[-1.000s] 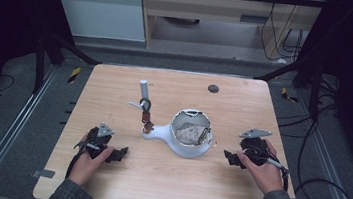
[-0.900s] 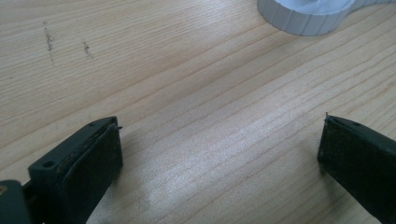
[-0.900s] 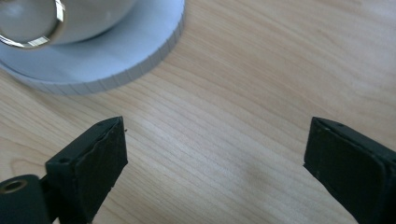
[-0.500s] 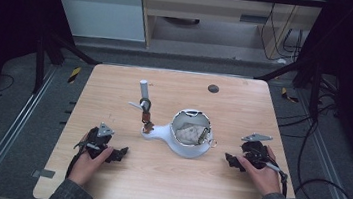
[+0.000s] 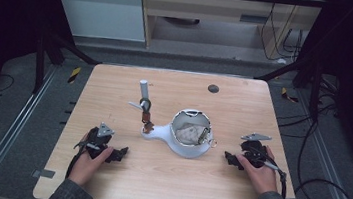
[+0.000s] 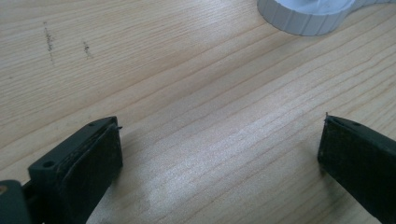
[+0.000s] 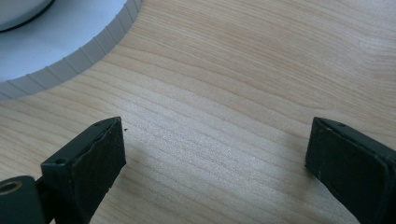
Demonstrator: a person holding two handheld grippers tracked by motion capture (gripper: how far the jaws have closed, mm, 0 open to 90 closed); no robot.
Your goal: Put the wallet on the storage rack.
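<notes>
Centrally, white dish (image 5: 187, 140) between left gripper (image 5: 119, 153), right gripper (image 5: 230, 159), both agape

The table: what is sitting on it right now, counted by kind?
Handheld grippers: 2, left gripper and right gripper
White bowl-shaped base with a handle: 1
Upright white post with clips: 1
Dark round spot by the far edge: 1
Total: 5

Desk (image 5: 165, 179): light wood, fine straight grain, small dark round mark (image 5: 213, 88) near far edge. White base (image 5: 186, 148) with ribbed rim; crumpled grey-white content inside. Upright white-grey cylinder (image 5: 143, 88) above a brown piece (image 5: 147, 121). Jaws matte black on left gripper (image 6: 219, 158) and right gripper (image 7: 215, 158). Floor (image 5: 22, 112) dark grey; yellow-black striped tape (image 5: 74, 74).
</notes>
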